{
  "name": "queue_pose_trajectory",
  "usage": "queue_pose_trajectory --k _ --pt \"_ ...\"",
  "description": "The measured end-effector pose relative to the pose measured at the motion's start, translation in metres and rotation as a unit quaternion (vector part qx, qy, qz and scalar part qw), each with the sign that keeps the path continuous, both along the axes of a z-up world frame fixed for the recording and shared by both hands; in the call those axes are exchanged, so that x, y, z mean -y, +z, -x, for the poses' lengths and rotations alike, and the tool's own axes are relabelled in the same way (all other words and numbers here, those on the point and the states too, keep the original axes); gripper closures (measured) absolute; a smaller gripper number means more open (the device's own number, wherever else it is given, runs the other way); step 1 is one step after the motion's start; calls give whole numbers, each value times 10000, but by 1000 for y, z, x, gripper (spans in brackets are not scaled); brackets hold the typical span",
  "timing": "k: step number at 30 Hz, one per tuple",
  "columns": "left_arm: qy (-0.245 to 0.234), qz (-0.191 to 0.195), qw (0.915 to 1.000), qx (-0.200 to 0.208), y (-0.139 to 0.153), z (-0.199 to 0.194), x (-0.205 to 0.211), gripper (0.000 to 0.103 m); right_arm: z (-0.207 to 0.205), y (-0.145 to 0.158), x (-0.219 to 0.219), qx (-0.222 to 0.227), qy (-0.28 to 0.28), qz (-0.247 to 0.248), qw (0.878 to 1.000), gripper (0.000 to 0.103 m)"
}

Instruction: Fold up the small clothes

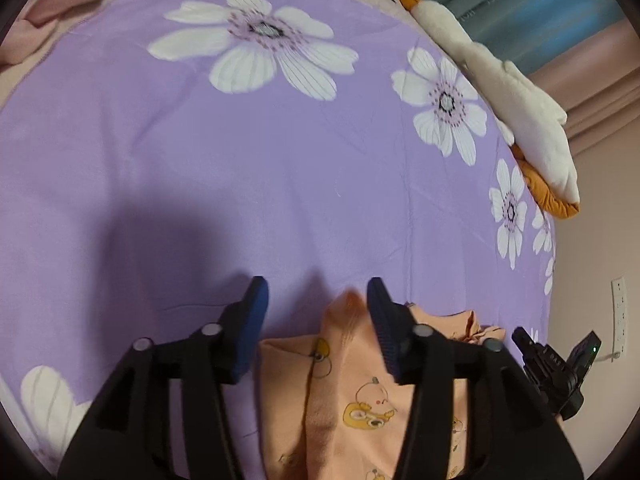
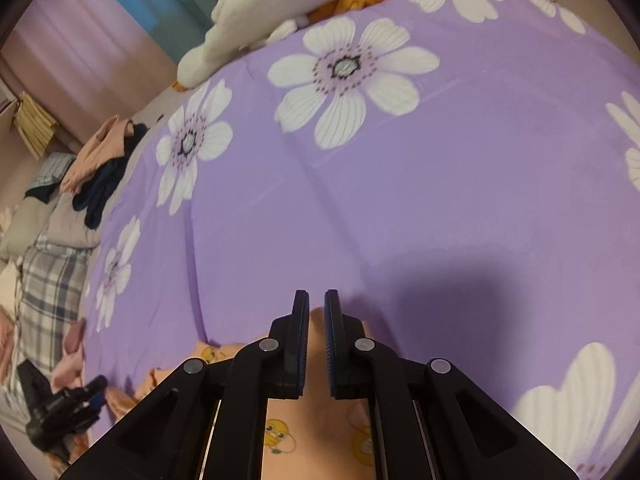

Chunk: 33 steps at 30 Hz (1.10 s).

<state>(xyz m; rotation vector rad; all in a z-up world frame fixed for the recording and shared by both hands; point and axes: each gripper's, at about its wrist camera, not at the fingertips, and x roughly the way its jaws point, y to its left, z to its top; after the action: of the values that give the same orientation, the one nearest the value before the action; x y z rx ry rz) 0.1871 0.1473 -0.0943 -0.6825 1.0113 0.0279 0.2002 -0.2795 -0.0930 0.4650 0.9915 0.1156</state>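
- Left gripper (image 1: pixel 318 286): jaws spread wide, poised over the near end of the peach printed garment (image 1: pixel 360 400); one blue pad touches or overlaps a raised fold of the cloth, with nothing pinched between the jaws.
- Right gripper (image 2: pixel 316 300): jaws drawn close with a narrow gap, a ridge of the same peach garment (image 2: pixel 316 420) running between them; whether the pads actually pinch it cannot be told.
- Garment: lies at the near edge of the purple floral bedsheet (image 1: pixel 240 184), cartoon prints facing up, partly hidden under both tools.
- Far edge of sheet: white and orange plush toy (image 1: pixel 520 120).
- Beyond the sheet: pile of pink and dark clothes (image 2: pixel 104 160), plaid bedding (image 2: pixel 48 280), pink cloth (image 1: pixel 60 4).
- Background: curtains (image 1: pixel 560 20); wall socket (image 1: pixel 619 312).
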Motion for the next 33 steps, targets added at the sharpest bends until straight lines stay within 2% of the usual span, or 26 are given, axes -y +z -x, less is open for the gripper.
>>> queue_pose_trajectory --k 1,2,3,5,10,14,16,17,18,19,21,23,28,31,33 --pt "-3 13 10000 31 3 3 0 50 3 2 4 11 3 -36 10000 94" --pt "-49 48 9999 78 8 9 -1 48 3 2 5 11 10 -61 10000 87" --pt "-96 76 9999 101 10 14 0 45 5 2 6 0 35 -67 10000 74" --pt "-232 105 9996 83 13 27 5 43 7 1 6 -7 113 -22 9999 65" --pt "-602 175 9979 -146 7 59 25 44 2 -10 -12 -175 458 258 9985 65" --pt "-851 380 9953 -273 -2 86 39 45 -5 -18 -27 -184 691 495 9962 65" --pt "-980 325 9942 -294 -7 96 47 45 -9 -24 -32 -258 699 709 9947 75" --pt "-1007 327 9939 -302 -8 99 49 45 -9 -25 -33 -247 670 779 9944 94" --pt "-1064 392 9931 -286 -10 103 51 47 -8 -24 -33 -215 640 812 9944 98" --pt "-1118 525 9920 -243 -13 107 53 51 -5 -20 -33 -108 592 768 9952 98" --pt "-1162 635 9909 -261 -18 111 55 78 0 -12 -31 60 518 736 9959 99" --pt "-1230 352 9913 -316 -21 117 60 89 4 0 -28 248 434 777 9957 99" --pt "-1219 393 9916 -181 -15 132 58 90 0 12 -20 417 254 834 9953 99" --pt "-1223 433 9915 -118 -14 140 57 90 -10 2 -14 250 160 607 9977 99" --pt "-1261 355 9912 -186 -17 142 59 90 -14 -8 -18 138 180 687 9974 99"
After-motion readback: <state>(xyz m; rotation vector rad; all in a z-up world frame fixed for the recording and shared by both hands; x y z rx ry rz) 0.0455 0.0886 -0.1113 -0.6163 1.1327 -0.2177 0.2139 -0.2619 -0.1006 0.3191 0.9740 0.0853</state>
